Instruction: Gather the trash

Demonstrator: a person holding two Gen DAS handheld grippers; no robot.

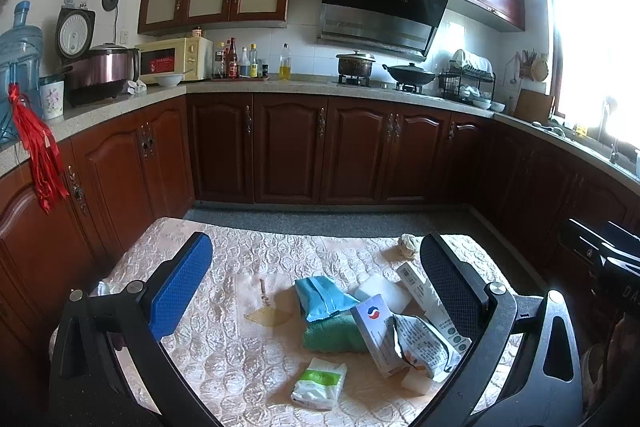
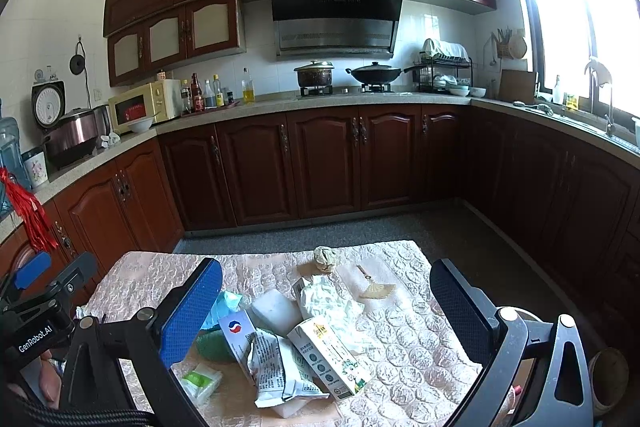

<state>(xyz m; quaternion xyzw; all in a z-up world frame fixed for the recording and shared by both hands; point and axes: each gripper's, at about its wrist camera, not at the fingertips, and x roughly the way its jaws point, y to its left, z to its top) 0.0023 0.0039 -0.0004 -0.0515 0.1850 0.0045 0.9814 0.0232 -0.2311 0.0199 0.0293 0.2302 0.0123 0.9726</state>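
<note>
hovering over the desk [image 1: 224, 359] in the left wrist view, the left tool [image 1: 316, 267] is holding its blue and black fingers wide apart, gripping nothing. the trash is lying in a pile at lower centre of the frame: a blue pouch [image 1: 322, 297] resting on a green cloth [image 1: 332, 335], a white box [image 1: 376, 331] leaning against a torn foil wrapper [image 1: 424, 347], and a tissue pack [image 1: 320, 383] sitting just below them. a crumpled paper ball [image 1: 407, 245] is lying apart near the far edge.

showing the same pile at lower centre, the right wrist view has the right tool [image 2: 326, 291] hanging above it with fingers spread, empty. a milk carton [image 2: 330, 359] is leaning beside the foil wrapper [image 2: 276, 367], with crumpled white paper [image 2: 328, 303] behind it. the left tool [image 2: 34, 271] is appearing at the left edge.
</note>
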